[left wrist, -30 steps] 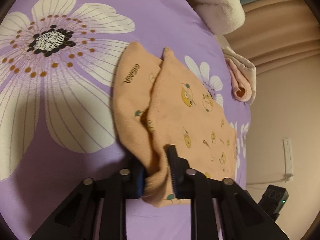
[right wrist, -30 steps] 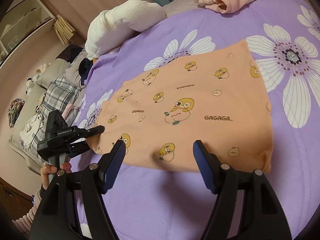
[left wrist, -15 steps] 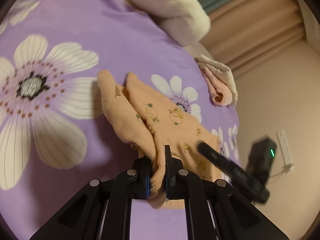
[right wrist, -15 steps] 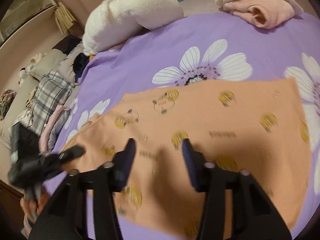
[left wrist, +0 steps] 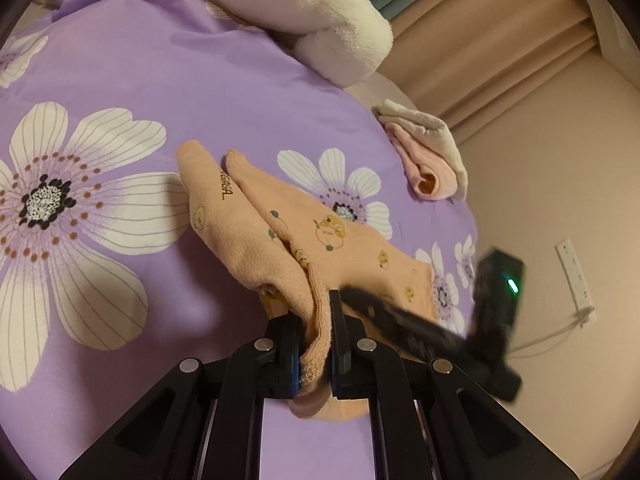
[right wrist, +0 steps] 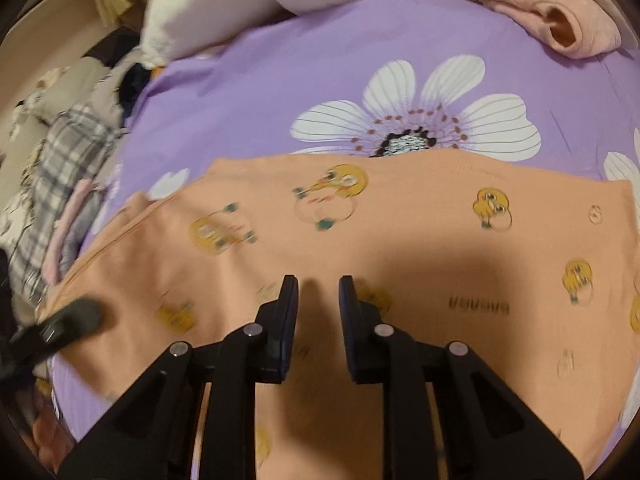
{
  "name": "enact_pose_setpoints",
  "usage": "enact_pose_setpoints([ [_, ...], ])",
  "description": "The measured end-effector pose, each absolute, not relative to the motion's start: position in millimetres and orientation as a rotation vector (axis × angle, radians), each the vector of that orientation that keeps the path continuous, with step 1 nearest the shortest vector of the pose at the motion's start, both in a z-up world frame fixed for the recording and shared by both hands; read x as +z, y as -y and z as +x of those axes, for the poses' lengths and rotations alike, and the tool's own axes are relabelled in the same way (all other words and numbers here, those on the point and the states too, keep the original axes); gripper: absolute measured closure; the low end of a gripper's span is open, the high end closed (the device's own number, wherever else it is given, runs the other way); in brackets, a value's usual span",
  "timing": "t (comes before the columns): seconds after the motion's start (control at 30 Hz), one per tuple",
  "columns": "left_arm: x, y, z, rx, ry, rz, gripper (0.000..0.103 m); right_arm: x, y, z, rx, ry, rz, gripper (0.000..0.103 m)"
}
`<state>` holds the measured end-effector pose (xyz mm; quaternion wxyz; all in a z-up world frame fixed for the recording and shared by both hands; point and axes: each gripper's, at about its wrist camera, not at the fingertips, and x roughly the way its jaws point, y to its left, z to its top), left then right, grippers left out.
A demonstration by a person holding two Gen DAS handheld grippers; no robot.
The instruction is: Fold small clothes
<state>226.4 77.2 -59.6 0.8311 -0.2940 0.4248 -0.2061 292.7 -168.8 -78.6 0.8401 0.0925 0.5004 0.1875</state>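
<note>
Closest in, the left gripper is clamped on a bunched edge of the orange garment, its two pads pressing the thick hem between them so the cloth rises off the bed in a ridge and falls away in two folds towards the far side. Just beside it, blurred, the right gripper reaches in across the same cloth, a green light glowing on its body.

From the right wrist view, the right gripper points down at the flat middle of the orange garment, which spreads wide under it, printed with small yellow cartoon figures. Its jaws are closing with a narrow gap left; a small fold of cloth seems to sit in that gap, but whether the pads press it I cannot tell.

The garment lies on a purple bedspread with big white flowers. Beyond it, near the bed's far edge, sits a folded pink and cream garment, well apart. Farther still lies a white fluffy blanket. To one side, a plaid heap of clothes lies off the bed's edge.
</note>
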Motion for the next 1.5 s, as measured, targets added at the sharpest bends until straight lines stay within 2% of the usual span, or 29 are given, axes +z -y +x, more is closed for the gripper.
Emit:
enact_pose_setpoints([
  [0.23,-58,-71,226,-0.424,-0.907,-0.609,0.096,-73,163,233,0.509,-1.050,0.144,0.081],
  [0.4,-56,-64,226,-0.420,-0.912,-0.603,0.096,-91,156,233,0.488,-1.101,0.113,0.080],
  [0.67,-48,-45,224,-0.444,-0.908,-0.549,0.096,-80,171,230,0.534,-1.078,0.231,0.080],
  [0.83,-45,-28,224,-0.468,-0.911,-0.500,0.096,-75,206,228,0.509,-1.039,0.382,0.068],
  [1.07,-44,-4,224,-0.491,-0.919,-0.430,0.096,-78,238,227,0.502,-1.025,0.553,0.062],
  [1.4,-45,23,221,-0.532,-0.933,-0.357,0.096,-85,253,233,0.561,-1.029,0.768,0.047],
  [1.5,-45,29,219,-0.547,-0.938,-0.337,0.096,-88,256,233,0.573,-1.038,0.798,0.047],
])
